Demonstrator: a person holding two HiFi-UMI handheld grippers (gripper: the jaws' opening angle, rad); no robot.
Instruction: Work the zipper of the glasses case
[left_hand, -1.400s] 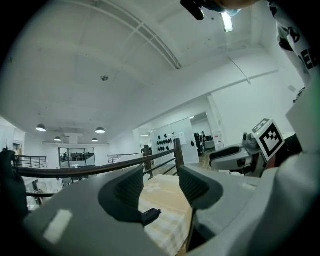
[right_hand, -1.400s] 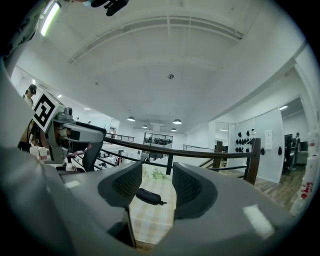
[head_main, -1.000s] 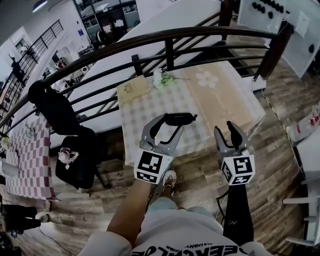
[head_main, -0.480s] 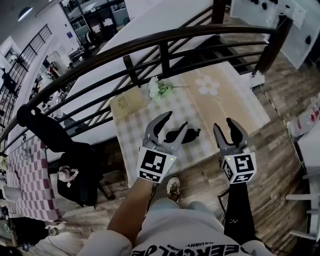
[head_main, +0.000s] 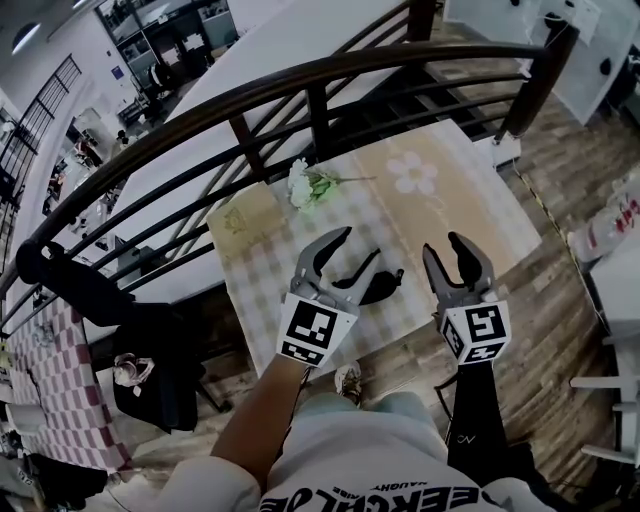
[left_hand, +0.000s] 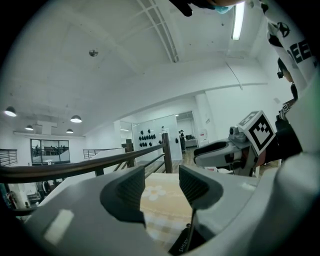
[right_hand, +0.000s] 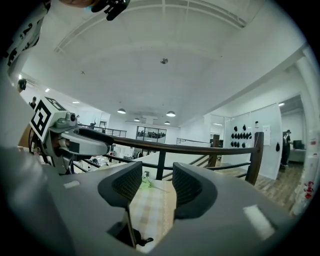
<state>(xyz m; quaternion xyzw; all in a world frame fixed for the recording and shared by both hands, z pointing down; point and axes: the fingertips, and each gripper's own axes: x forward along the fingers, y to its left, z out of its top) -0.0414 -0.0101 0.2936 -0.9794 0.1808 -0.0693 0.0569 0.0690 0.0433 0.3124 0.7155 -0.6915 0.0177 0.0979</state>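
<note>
The black glasses case (head_main: 372, 287) lies on the checked tablecloth (head_main: 270, 270) near the table's front edge, partly hidden behind my left gripper's fingers. My left gripper (head_main: 357, 248) hovers open above it with nothing between its jaws. In the left gripper view the case (left_hand: 183, 242) shows low under the open left gripper (left_hand: 163, 186). My right gripper (head_main: 445, 247) is open too, held to the right of the case, over the table's front edge. The right gripper view has the case (right_hand: 131, 239) at its bottom, below the open right gripper (right_hand: 150, 188).
A white flower sprig (head_main: 304, 184) and a tan booklet (head_main: 243, 214) lie at the table's far side. A dark curved railing (head_main: 300, 82) runs behind the table. A chair with a black jacket (head_main: 75, 283) stands at the left. Wooden floor lies under me.
Both grippers have come forward over the table; the case now sits behind the left gripper's fingers instead of beyond its tips. Both grippers stay open.
</note>
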